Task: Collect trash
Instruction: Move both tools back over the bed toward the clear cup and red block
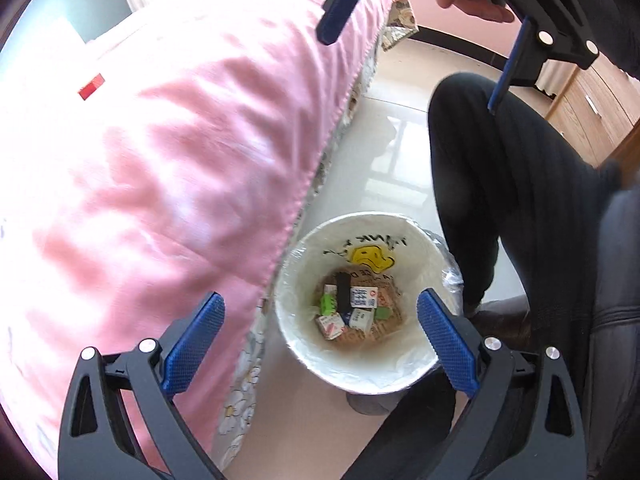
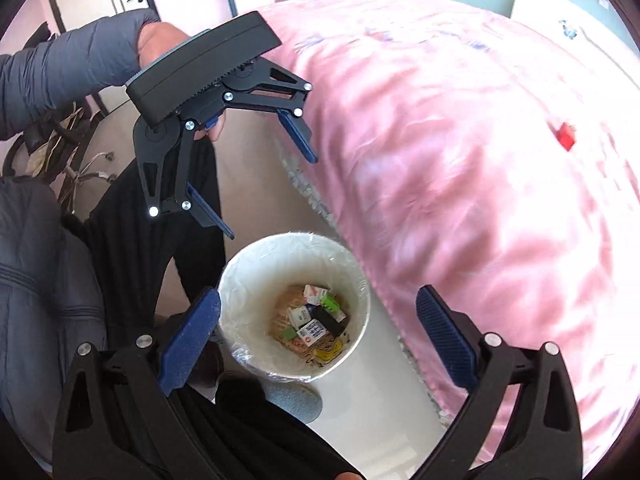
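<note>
Between your left gripper's (image 1: 320, 336) spread blue fingers (image 1: 194, 342) sits the white trash bin (image 1: 296, 264), lined with a clear bag and standing on the pale floor (image 1: 384, 148) just beside the bed. Your left gripper holds nothing, its fingers wide apart. At the bottom of the bin lie small cartons (image 1: 363, 297), a green block (image 1: 329, 304) and a black stick-shaped piece (image 1: 342, 292), over a brown printed sheet; a yellow smiley face (image 1: 370, 259) shows on the liner's inner wall. Your dark-trousered leg (image 1: 480, 184) stands right of the bin.

Your right gripper (image 2: 318, 336) is likewise wide and empty, with the same bin (image 2: 248, 276) below and between its fingers. From that side your left gripper (image 2: 276, 196) hangs above the bin's far rim, fingers parted, your left hand (image 2: 160, 46) around its black body.

Farther out, the pink bedspread (image 1: 160, 152) fills the left side, and one small red block (image 1: 91, 86) lies on it, well apart from the bin. Your right gripper (image 1: 416, 68) shows at the top of the left view, open, with a wooden cabinet (image 1: 592, 116) beyond it.
</note>
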### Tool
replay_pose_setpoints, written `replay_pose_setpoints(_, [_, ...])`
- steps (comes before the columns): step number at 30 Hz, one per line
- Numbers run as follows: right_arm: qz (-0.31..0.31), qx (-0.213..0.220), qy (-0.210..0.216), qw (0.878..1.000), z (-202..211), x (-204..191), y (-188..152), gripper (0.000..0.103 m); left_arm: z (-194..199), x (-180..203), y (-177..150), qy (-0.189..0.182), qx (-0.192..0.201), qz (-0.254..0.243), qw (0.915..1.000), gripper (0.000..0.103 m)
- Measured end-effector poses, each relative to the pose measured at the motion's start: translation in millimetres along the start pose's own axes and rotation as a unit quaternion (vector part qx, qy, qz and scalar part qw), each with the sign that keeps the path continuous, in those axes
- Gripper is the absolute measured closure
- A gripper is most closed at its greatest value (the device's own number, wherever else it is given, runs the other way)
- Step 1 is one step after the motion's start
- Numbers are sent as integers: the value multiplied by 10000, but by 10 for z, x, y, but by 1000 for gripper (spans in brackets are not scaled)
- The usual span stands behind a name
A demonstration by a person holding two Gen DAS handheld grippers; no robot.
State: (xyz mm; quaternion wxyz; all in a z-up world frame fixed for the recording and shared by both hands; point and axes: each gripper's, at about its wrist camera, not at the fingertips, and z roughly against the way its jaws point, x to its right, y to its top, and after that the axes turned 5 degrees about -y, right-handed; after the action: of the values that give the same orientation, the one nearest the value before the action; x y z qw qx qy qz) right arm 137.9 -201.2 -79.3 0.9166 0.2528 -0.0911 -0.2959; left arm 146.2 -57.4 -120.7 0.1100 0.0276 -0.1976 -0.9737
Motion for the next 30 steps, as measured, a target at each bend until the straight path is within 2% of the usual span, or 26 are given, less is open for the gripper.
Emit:
replay_pose_setpoints(5, [-499,471,-493,9964,343,373,152,7,339,-462,268,430,248,318,9983,5])
replay_pose_setpoints(7, [-709,649,-560,9938,443,540,207,7,457,-645,386,518,363,333,9974,5])
replay_pose_setpoints(9, [-992,747,-795,9891,500,744,259,7,545,-865,518,631,439,426,9961,5])
replay_pose_setpoints(10, [-1100,778,-783,9878,518,838,283,7,583,-978,581,639,473,465,9958,5])
replay_pose_setpoints(16, [-1381,803,-1123,9807,512,1335,446,7,762,-1666,931,940,688,608,9913,5])
replay_pose_setpoints(22, [-1482,701,-1236,9787,317,1766,608,7,775,-2273,1266,973,869,754,9886,5])
replay_pose_setpoints(24, [-1529,652,-1148,9794,222,1898,649,7,690,-2443,1387,914,849,730,9895,5])
replay_pose_setpoints(26, [-1519,604,-1266,9784,128,2016,694,7,600,-2588,1484,891,824,682,9903,5])
replay_pose_setpoints(30, [-1831,604,-1360,9718,-12,2297,755,7,446,-2852,1635,769,851,912,9892,5])
